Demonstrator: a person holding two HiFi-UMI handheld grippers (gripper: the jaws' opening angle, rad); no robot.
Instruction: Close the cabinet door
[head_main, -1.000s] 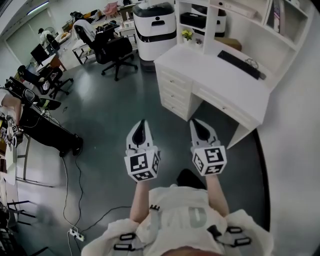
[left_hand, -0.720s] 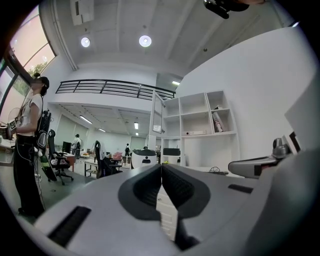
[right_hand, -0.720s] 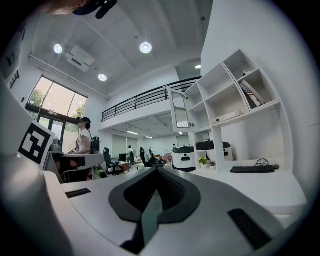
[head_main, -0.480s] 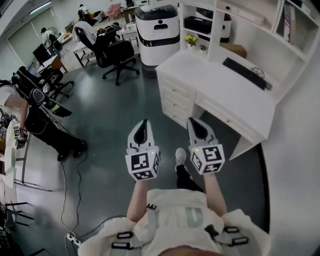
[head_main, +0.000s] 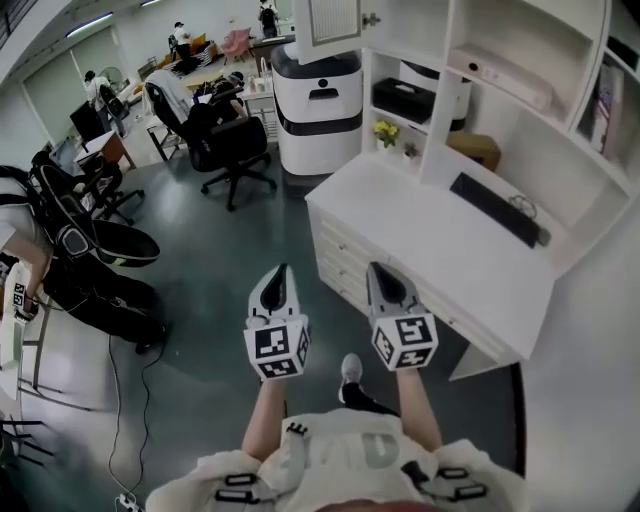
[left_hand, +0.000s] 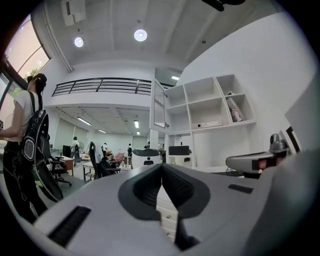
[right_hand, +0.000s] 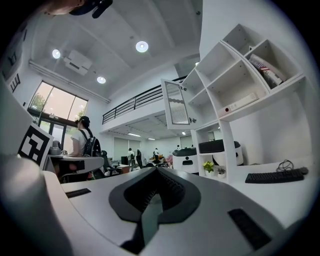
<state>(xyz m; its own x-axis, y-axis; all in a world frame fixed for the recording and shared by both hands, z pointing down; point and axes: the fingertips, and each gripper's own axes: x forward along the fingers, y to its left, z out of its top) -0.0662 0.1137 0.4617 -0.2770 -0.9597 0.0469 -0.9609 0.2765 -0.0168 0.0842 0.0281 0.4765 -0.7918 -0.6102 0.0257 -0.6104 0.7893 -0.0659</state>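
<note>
Pointing out toward the white worktop (head_main: 430, 240), both tools sit side by side in the lower middle of the head view, each at the end of a bare forearm. Left tool (head_main: 279, 282): jaws pressed together, nothing between them. Its own view backs that up, with the pads meeting at the tip and only the room beyond. Right tool (head_main: 381, 280), same story: jaws together and empty.

And the cabinet door (head_main: 328, 20)? It's up at the top edge of the head view, near centre. It stands swung open off the upper left of the shelf unit (head_main: 520, 60), a small knob at its right edge, well apart from both tools. In the left tool's view the cabinet door (left_hand: 158, 104) shows nearly edge-on, just above centre. In the right tool's view the cabinet door (right_hand: 175, 104) shows its panelled face, upper middle of frame, standing out from the shelves.

On the worktop, a black keyboard (head_main: 495, 208) lies toward the right, with a little potted plant (head_main: 380, 130) in the nook behind. A round white machine (head_main: 318, 95) stands on the floor just left of the shelves, and a black office chair (head_main: 225, 135) is further left. One shoe (head_main: 350, 368) shows between the forearms, lower centre.
</note>
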